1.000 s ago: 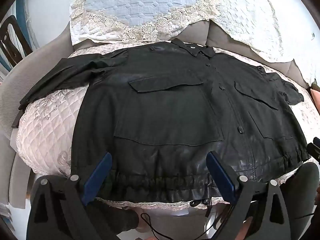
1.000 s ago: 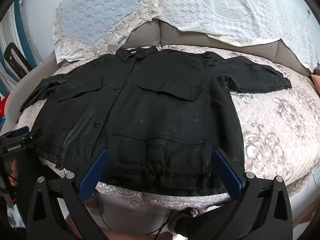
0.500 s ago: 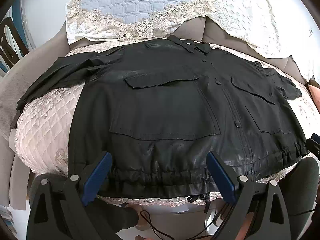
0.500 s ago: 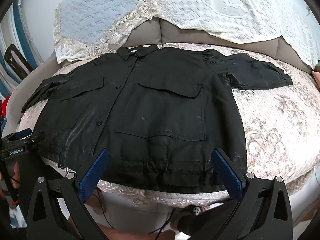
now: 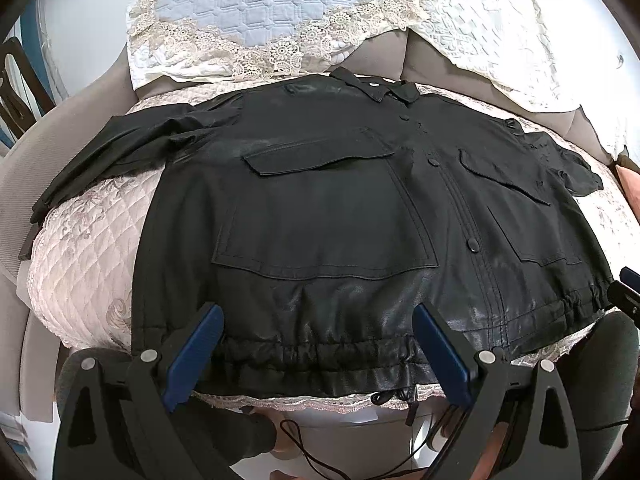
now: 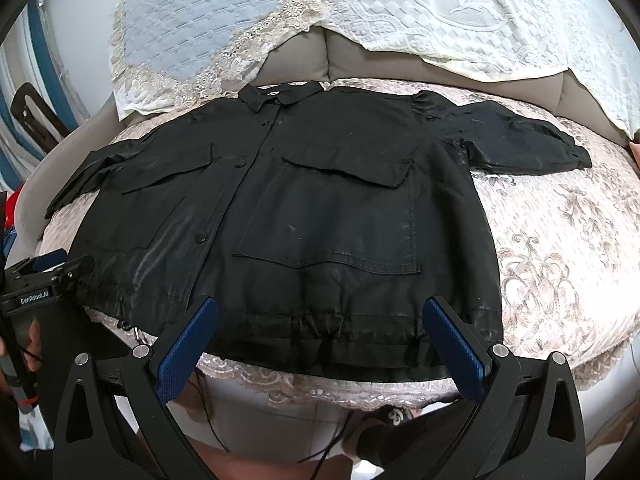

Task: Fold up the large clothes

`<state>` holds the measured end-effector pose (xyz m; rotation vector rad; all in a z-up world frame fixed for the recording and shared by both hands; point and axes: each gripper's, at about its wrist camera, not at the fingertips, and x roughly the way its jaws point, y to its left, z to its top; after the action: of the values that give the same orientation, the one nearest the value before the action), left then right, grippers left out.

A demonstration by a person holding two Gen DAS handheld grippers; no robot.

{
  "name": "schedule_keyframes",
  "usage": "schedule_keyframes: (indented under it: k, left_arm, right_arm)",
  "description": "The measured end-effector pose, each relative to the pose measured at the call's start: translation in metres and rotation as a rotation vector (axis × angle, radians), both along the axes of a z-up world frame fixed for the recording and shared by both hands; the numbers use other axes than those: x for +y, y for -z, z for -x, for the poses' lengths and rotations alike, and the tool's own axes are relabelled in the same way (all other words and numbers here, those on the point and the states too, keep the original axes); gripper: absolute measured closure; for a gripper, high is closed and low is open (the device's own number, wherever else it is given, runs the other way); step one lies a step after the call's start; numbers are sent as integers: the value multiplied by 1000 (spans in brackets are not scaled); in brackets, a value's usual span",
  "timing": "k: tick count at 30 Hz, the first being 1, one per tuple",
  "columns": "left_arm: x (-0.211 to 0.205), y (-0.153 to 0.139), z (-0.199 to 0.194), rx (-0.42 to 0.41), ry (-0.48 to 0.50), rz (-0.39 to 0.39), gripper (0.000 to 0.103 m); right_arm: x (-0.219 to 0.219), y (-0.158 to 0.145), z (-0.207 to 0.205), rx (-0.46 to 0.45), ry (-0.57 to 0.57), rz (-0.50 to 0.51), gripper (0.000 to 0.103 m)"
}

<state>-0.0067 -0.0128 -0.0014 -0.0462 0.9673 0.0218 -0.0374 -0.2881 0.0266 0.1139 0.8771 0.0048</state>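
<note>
One black jacket (image 5: 320,216) fills the middle of both views, lying flat, front up, on a quilted pink sofa seat (image 5: 88,256), collar toward the back cushions. Its sleeve at the left edge of the left wrist view runs off dark and hard to trace. Lace-edged covers (image 6: 420,8) drape the backrest across the top. Two flap pockets (image 6: 344,216) lie closed, contents hidden. At lower centre, the left gripper (image 5: 316,356) and right gripper (image 6: 320,344) each hover over the gathered hem, jaws spread wide, holding nothing.
</note>
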Motion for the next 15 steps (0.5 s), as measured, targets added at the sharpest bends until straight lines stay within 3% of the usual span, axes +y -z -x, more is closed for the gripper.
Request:
schedule_keyframes:
  k: [15]
  left_arm:
    - [-2, 2, 0, 5, 5, -7, 6]
  right_arm:
    - [1, -1, 0, -2, -7, 1, 1]
